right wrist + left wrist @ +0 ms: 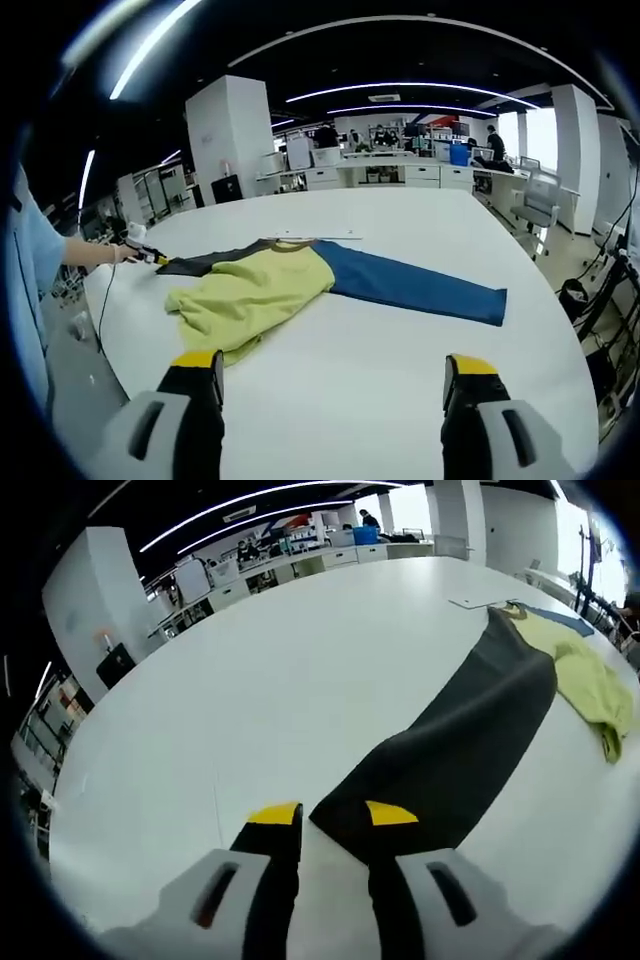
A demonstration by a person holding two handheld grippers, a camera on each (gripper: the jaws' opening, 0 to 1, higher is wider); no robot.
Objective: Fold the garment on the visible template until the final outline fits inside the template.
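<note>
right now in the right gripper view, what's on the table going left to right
left claw at the dark sleeve's end → dark sleeve → yellow-green body → blue sleeve

Large open-plan lab or office hall. Around the big white table (420, 390): long strip lights (400, 88) on a dark ceiling above, white square pillar (232, 135) behind, rows of white desks (380, 175) with equipment and seated people beyond, bright windows (540, 135) to the far side.
</note>
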